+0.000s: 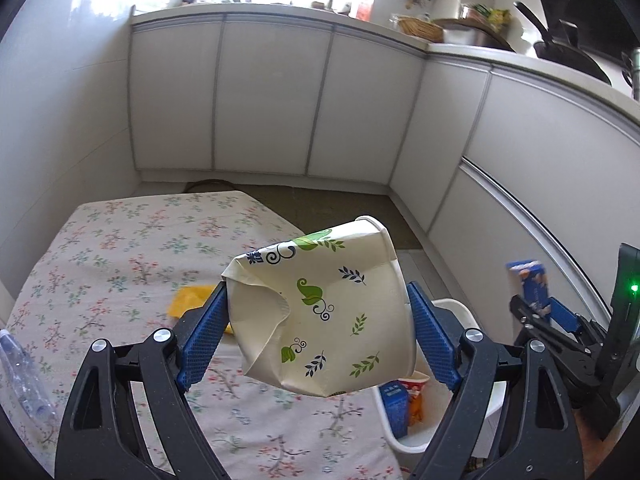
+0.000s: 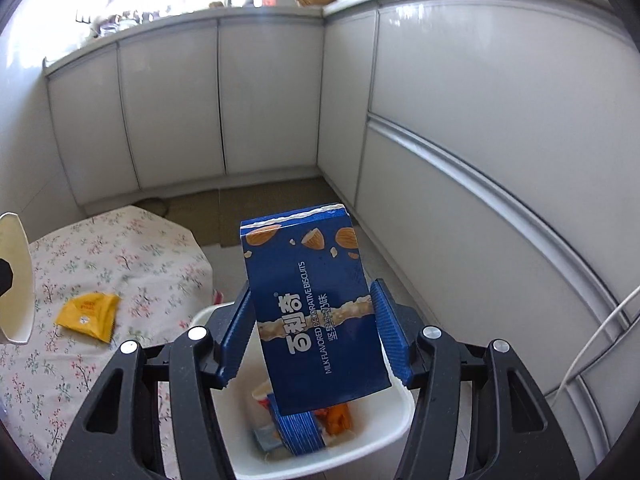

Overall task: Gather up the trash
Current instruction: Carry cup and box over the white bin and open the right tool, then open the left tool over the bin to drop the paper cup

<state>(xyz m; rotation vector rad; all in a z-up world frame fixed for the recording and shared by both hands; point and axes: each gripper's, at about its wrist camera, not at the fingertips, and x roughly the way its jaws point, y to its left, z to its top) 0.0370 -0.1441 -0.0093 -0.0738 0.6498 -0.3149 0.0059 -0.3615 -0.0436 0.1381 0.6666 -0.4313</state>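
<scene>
My left gripper (image 1: 316, 320) is shut on a crushed paper cup (image 1: 320, 312) with green leaf print, held above the floral table's (image 1: 120, 248) right edge. My right gripper (image 2: 312, 328) is shut on a blue biscuit box (image 2: 312, 320), held over the white bin (image 2: 400, 420). The bin holds several wrappers and another blue box (image 2: 300, 428). The bin also shows in the left wrist view (image 1: 400, 440), with the right gripper (image 1: 536, 304) beyond it. A yellow wrapper (image 2: 88, 316) lies on the table; it shows in the left wrist view (image 1: 188, 300) too.
A clear plastic bottle (image 1: 20, 372) lies at the table's left edge. White kitchen cabinets (image 1: 272, 100) wrap around the back and right. A brown floor mat (image 2: 256, 208) lies beyond the table. A white cable (image 2: 592, 344) hangs at the right.
</scene>
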